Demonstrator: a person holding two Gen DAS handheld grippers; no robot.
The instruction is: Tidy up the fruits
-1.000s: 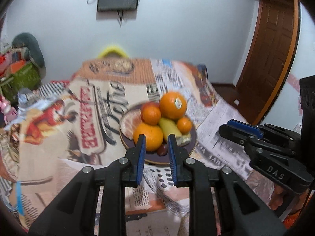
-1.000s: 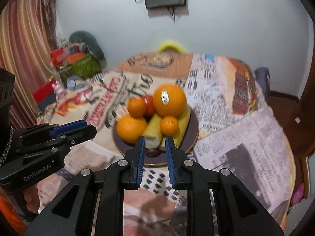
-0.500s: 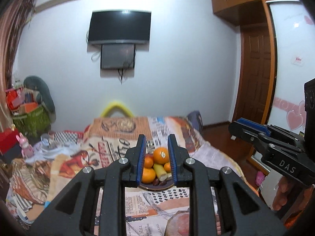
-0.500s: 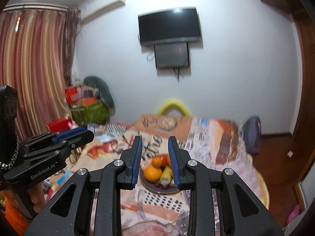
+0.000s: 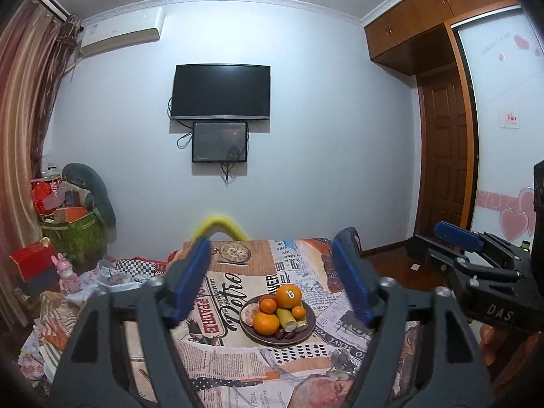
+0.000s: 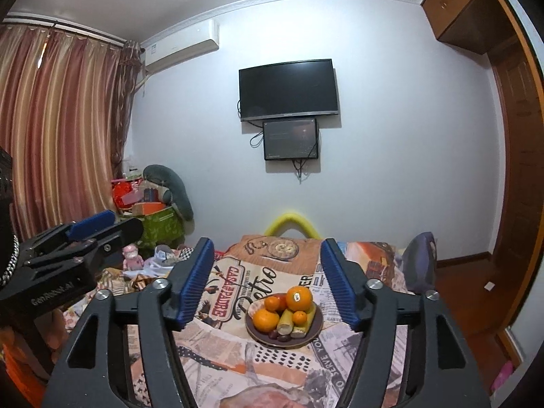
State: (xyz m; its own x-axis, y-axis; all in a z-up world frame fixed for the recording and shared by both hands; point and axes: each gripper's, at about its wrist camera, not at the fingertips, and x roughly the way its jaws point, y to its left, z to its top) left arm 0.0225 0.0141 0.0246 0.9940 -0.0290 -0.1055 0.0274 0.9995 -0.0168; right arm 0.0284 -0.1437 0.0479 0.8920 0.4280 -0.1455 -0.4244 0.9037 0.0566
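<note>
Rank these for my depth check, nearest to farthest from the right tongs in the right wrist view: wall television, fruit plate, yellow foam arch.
1. Fruit plate, on the table ahead of the right tongs.
2. Yellow foam arch, behind the table's far edge.
3. Wall television, high on the back wall.

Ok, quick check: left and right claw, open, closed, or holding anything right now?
Left claw: open, jaws have just been opening, nothing between them.
Right claw: open, jaws have just been opening, nothing between them.
</note>
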